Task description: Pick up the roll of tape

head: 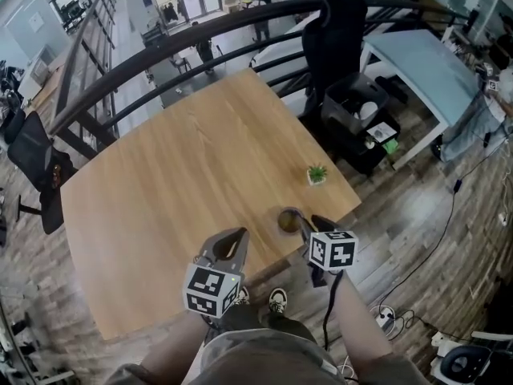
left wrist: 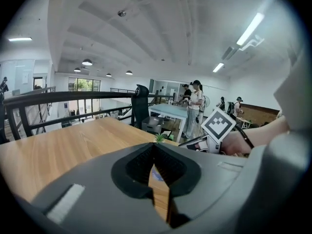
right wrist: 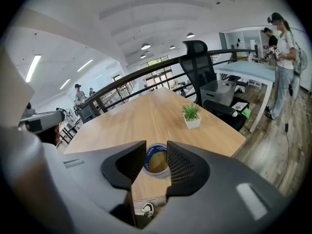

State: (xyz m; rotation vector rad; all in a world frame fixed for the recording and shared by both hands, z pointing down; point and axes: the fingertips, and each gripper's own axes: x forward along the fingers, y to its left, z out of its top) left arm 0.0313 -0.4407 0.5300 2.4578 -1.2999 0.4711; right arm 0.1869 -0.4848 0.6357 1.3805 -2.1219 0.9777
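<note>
Right tool: its jaws are standing apart and gripping nothing. It is hanging low by the near edge of the worktop.
Left tool: its jaws are sitting together at the tips, holding nothing, and it is waiting off to the side.
Roll of tape: it is lying flat on the worktop, close to the near edge. It is showing in the gap between the right tool's jaws, just ahead of them.
Small potted plant: it is sitting farther back, apart from the tape.
What could go wrong: I am thinking a jaw could bump the ring and slide it off the edge. Closing too early could make the jaws miss it.
</note>
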